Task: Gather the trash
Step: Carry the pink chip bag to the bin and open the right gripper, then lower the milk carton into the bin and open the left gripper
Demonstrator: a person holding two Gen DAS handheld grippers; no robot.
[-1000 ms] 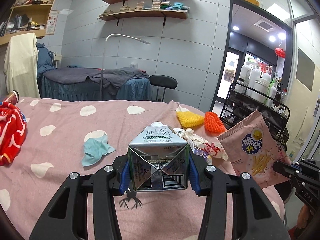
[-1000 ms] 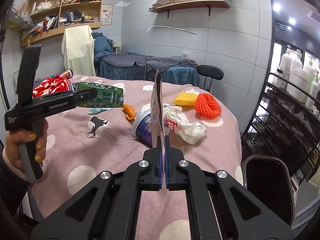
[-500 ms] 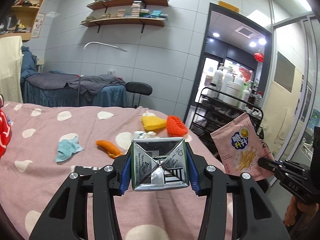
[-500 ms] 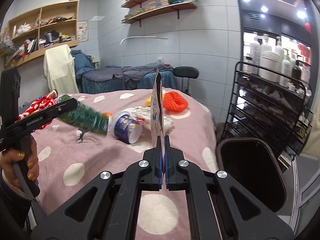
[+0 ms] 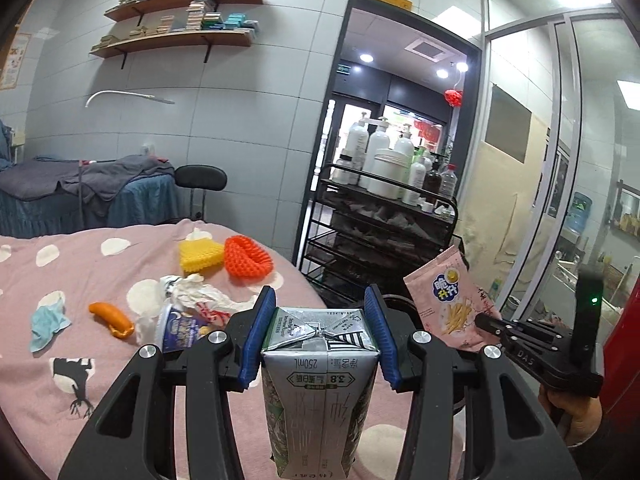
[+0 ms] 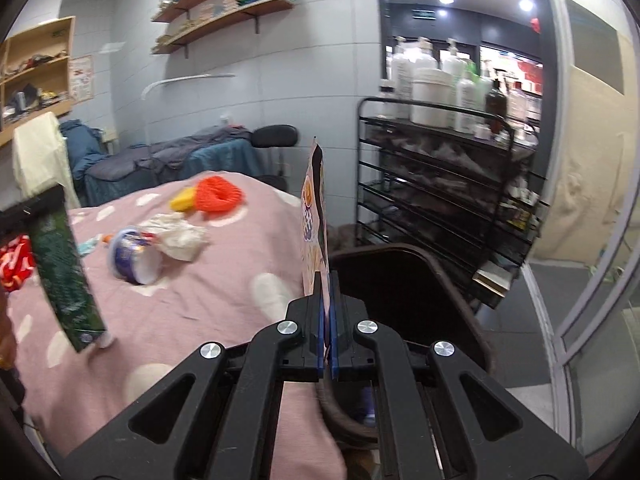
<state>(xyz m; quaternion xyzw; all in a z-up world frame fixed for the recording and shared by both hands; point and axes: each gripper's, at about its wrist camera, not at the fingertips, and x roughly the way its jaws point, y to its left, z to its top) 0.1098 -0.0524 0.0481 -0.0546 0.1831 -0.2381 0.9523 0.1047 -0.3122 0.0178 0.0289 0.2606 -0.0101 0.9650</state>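
Observation:
My left gripper [image 5: 318,338] is shut on a green and silver milk carton [image 5: 318,384], held above the pink dotted bed [image 5: 120,264]; the carton also shows at the left of the right wrist view [image 6: 64,276]. My right gripper [image 6: 327,328] is shut on a pink snack bag [image 6: 314,216], seen edge-on, right over the rim of a dark trash bin [image 6: 404,280]. The bag also shows in the left wrist view [image 5: 450,298]. On the bed lie a yogurt cup [image 5: 176,326], crumpled paper [image 5: 192,292], an orange peel [image 5: 112,318] and a blue tissue [image 5: 46,322].
Yellow [image 5: 198,256] and orange [image 5: 246,258] foam nets lie at the far bed edge. A black wire rack [image 6: 448,184] with white bottles stands behind the bin. A second bed [image 5: 72,196] and black stool [image 5: 200,178] stand by the wall.
Both grippers have swung right with their loads, toward the bed's edge. The bin has come up close under the snack bag. The carton has tipped end-up in the left gripper.

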